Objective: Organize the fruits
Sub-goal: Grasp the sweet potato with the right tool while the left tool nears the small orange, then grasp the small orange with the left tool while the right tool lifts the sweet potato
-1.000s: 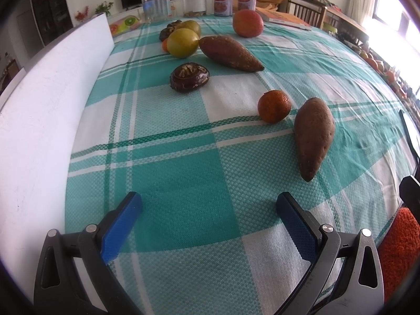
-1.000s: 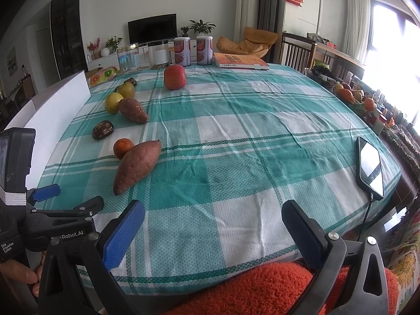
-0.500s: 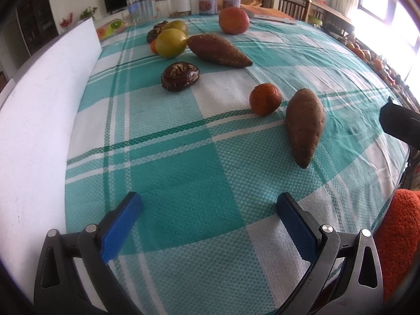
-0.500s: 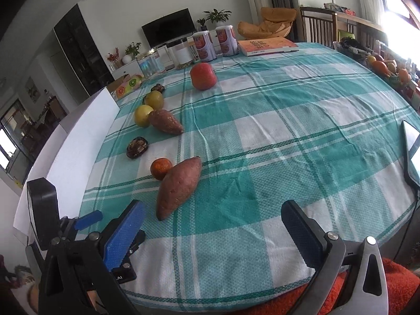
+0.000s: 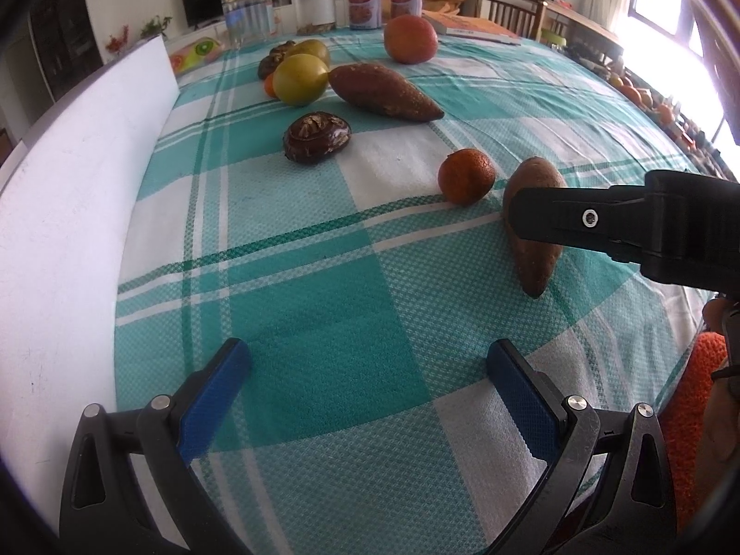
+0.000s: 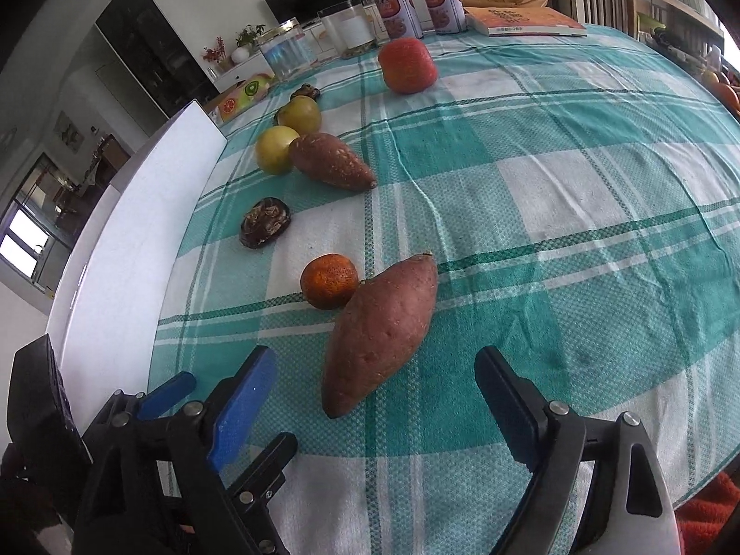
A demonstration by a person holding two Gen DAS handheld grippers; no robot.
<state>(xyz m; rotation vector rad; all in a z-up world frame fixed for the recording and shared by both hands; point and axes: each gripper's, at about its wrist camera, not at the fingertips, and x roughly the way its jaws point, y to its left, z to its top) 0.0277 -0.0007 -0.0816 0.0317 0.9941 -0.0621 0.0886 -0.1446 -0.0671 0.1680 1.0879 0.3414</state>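
The right gripper (image 6: 370, 397) straddles the near sweet potato (image 6: 381, 330) beside the mandarin (image 6: 329, 280) on the table (image 6: 578, 194), jaws closing but not yet touching, likely to lift it, while the left gripper (image 5: 370, 388) waits spread and empty.

A woven, matt checked tablecloth (image 6: 555, 194) carries a rough, dull-skinned sweet potato (image 6: 379, 333), a pitted glossy mandarin (image 6: 329, 280) and a smooth white board (image 5: 69, 212) along its left edge.
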